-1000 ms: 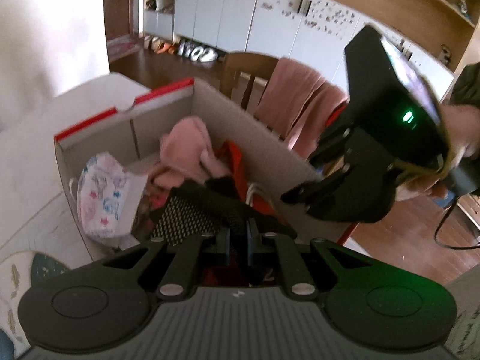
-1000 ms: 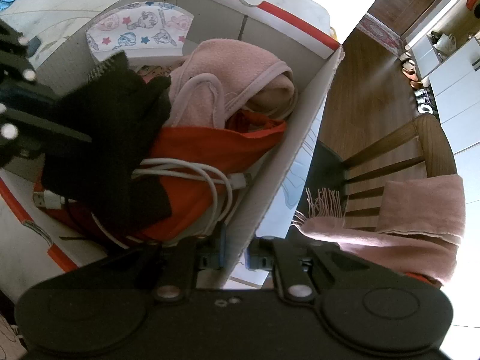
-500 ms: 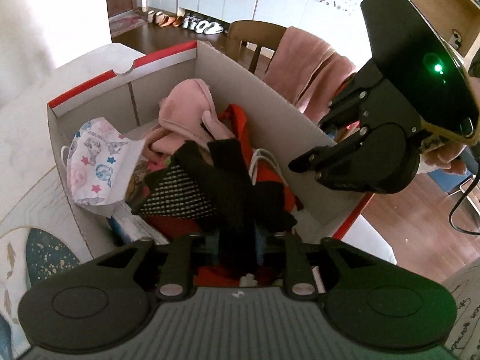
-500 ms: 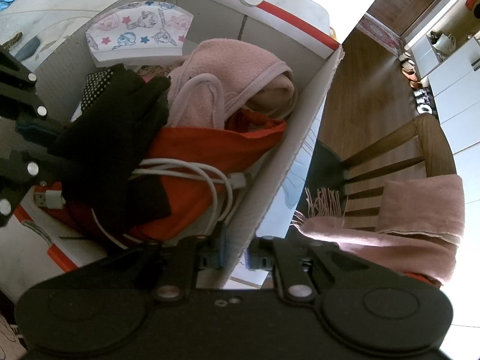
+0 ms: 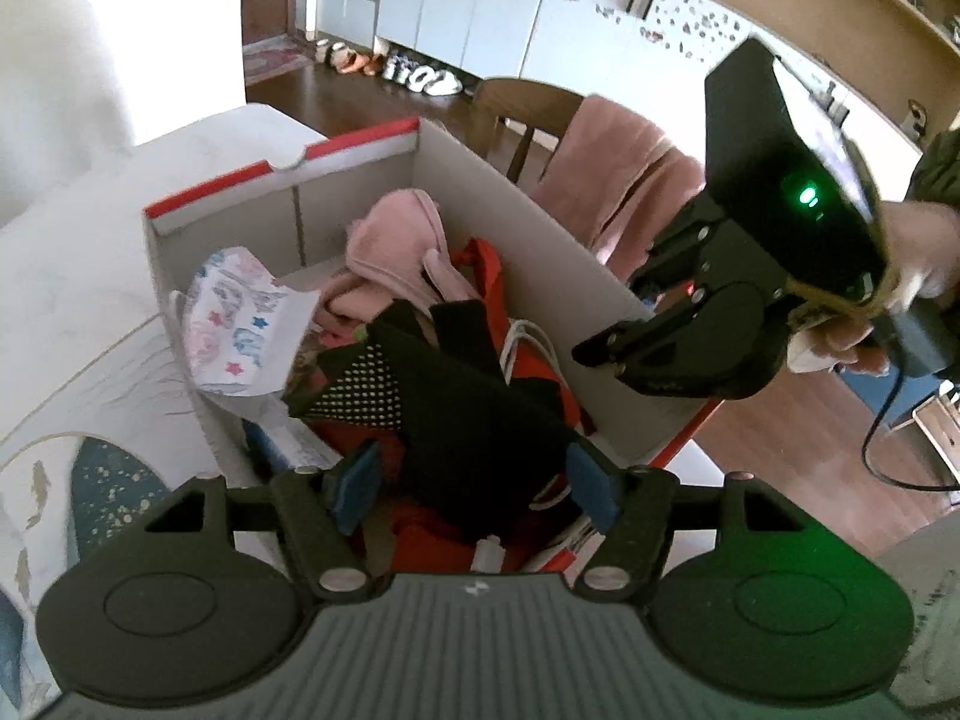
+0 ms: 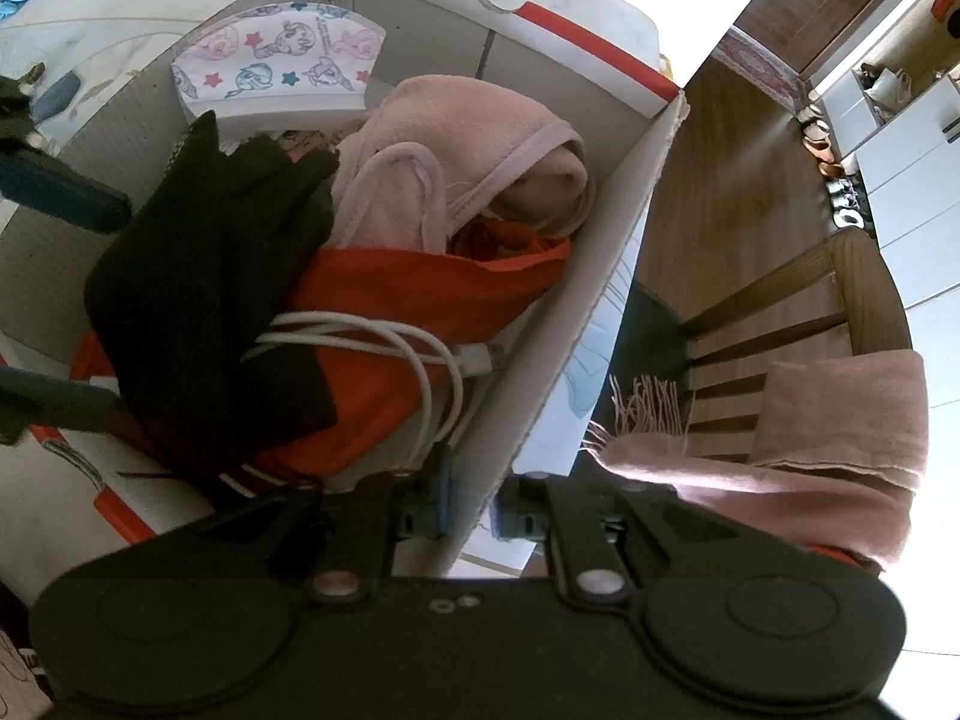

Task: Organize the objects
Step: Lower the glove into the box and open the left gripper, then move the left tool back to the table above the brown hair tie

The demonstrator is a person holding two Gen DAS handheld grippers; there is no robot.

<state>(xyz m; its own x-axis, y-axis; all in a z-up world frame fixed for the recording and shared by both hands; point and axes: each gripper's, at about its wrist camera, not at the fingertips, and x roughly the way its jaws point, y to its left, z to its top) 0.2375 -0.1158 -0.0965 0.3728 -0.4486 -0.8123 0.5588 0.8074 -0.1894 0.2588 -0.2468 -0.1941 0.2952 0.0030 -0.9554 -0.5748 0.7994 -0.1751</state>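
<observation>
Table (image 5: 90,252): white with a painted pattern, it carries the box; you see it at the left of the left wrist view.
Face mask (image 5: 240,324): printed with stars and cartoon ponies, it leans on the left wall inside the box.
Your left gripper (image 5: 474,483): its jaws are wide apart, one blue pad on each side of the black glove; the pads do not press the glove.
Black glove (image 5: 456,396): the task's thing; it lies on top of the pile in the near part of the box, dotted palm to the left, between your left fingers.
Box (image 5: 540,252): cardboard with red edge, open on top, full of clothes.
Pink cloth (image 6: 456,156): rolled in the far part of the box, touching the glove's fingertips.
Red fabric (image 6: 420,288): under the glove and the cable.
White cable (image 6: 420,354): coiled on the red fabric, near the right wall.
Your right gripper (image 6: 468,516): its jaws are narrow and clamp the right wall of the box.
Chair (image 6: 810,312): wooden, to the right of the box, with a pink scarf (image 6: 780,456) over it.
</observation>
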